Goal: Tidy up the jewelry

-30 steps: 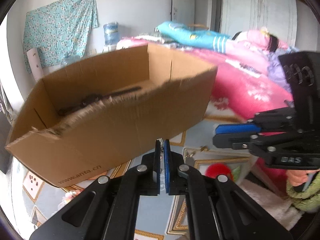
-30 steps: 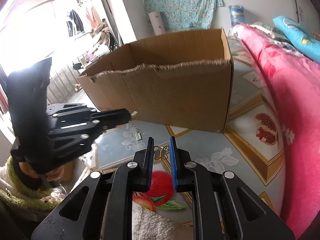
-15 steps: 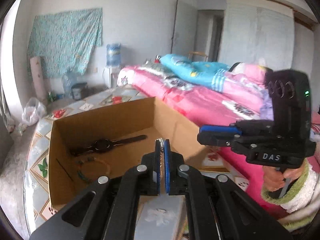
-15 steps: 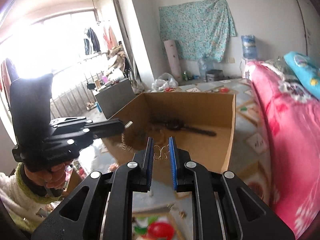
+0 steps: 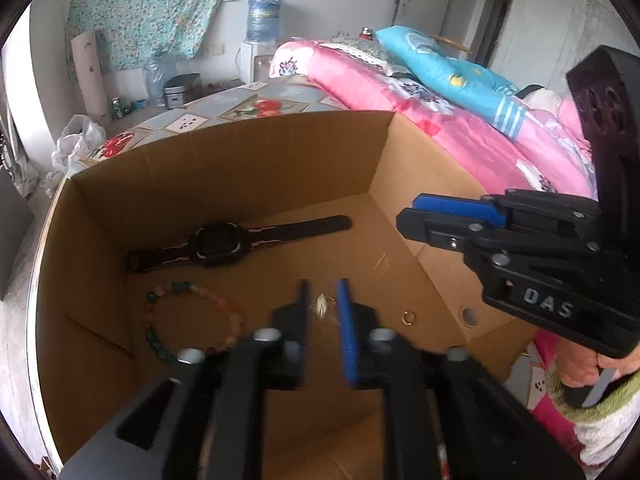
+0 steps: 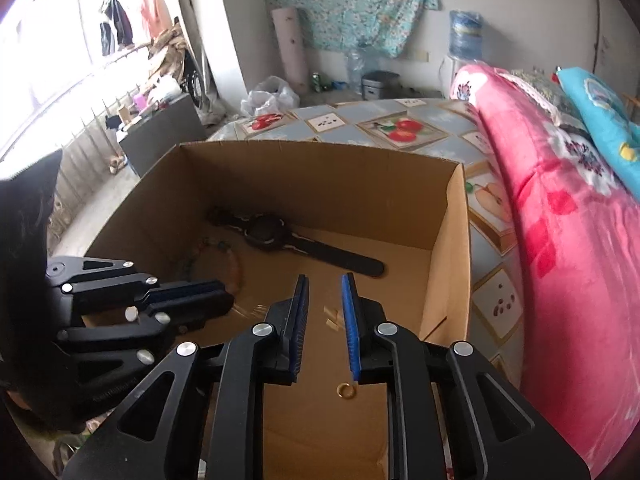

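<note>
Jewelry lies in the cardboard box (image 5: 224,168): an earring (image 5: 322,304) falling at lower centre between the left gripper (image 5: 321,312)'s just-parted jaws, a gold ring (image 6: 346,390) below the right gripper (image 6: 323,312), likewise just released. Drop-off step; next, fetch more pieces.

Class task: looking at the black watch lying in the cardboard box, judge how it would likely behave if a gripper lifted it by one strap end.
The watch lies flat with thin straps, so they would probably flex and droop. Its thicker case likely hangs lowest.
</note>
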